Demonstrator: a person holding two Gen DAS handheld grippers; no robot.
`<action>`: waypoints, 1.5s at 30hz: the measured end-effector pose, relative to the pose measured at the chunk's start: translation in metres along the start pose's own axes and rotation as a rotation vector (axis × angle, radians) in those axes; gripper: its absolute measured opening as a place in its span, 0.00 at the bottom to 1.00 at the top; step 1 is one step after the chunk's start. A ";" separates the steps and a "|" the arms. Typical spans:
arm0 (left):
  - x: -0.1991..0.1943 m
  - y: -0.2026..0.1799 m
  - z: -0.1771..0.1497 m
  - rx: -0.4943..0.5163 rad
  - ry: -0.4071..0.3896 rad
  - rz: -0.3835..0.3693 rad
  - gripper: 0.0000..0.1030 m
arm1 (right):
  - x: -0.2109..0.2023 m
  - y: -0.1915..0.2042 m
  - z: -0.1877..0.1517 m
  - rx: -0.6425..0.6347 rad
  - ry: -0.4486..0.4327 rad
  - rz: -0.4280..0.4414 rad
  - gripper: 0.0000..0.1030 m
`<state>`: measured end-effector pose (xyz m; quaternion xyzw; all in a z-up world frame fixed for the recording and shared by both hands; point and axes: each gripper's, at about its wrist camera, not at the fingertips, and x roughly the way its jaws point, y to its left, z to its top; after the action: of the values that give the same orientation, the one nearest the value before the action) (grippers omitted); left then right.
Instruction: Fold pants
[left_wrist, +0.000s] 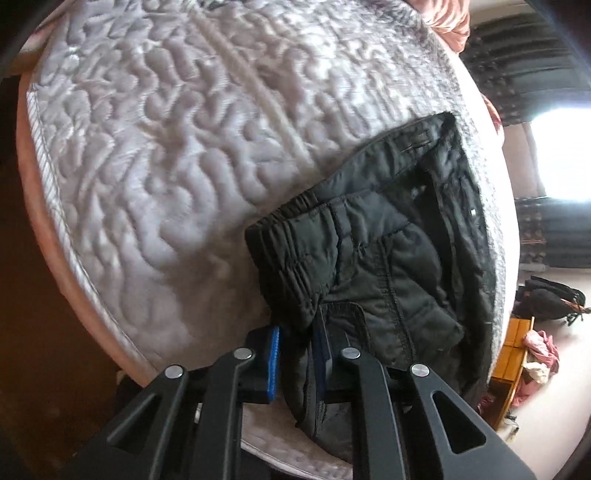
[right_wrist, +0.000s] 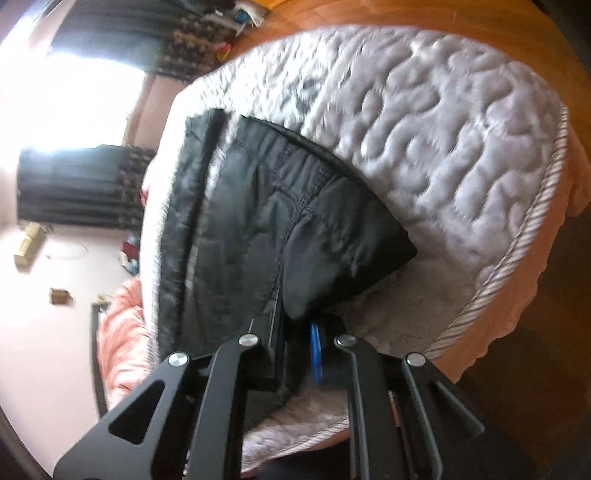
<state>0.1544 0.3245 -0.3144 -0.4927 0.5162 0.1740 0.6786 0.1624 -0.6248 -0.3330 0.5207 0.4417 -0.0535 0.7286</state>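
Gripping the black pants (left_wrist: 373, 258) lying on the quilted bed (left_wrist: 155, 155), my left gripper (left_wrist: 297, 354) has its fingers pinched on the elastic waistband; my right gripper (right_wrist: 297, 350) has its fingers clamped on dark fabric at another edge.

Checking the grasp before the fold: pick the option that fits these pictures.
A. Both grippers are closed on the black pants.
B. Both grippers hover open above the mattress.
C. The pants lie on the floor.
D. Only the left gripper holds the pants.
A: the left gripper and the right gripper each pinch an edge of the black pants lying on the quilted mattress.
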 end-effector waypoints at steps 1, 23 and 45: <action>0.003 0.002 0.002 0.011 0.007 0.002 0.17 | 0.005 0.003 0.002 -0.014 0.009 -0.019 0.17; -0.044 -0.173 0.079 0.584 -0.207 0.031 0.96 | 0.028 0.084 0.028 -0.338 0.020 -0.375 0.71; 0.123 -0.250 0.192 0.833 0.126 0.050 0.96 | 0.150 0.254 0.101 -0.524 0.185 -0.150 0.84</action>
<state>0.4922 0.3404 -0.3031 -0.1735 0.5947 -0.0635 0.7824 0.4495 -0.5344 -0.2505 0.2834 0.5422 0.0565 0.7890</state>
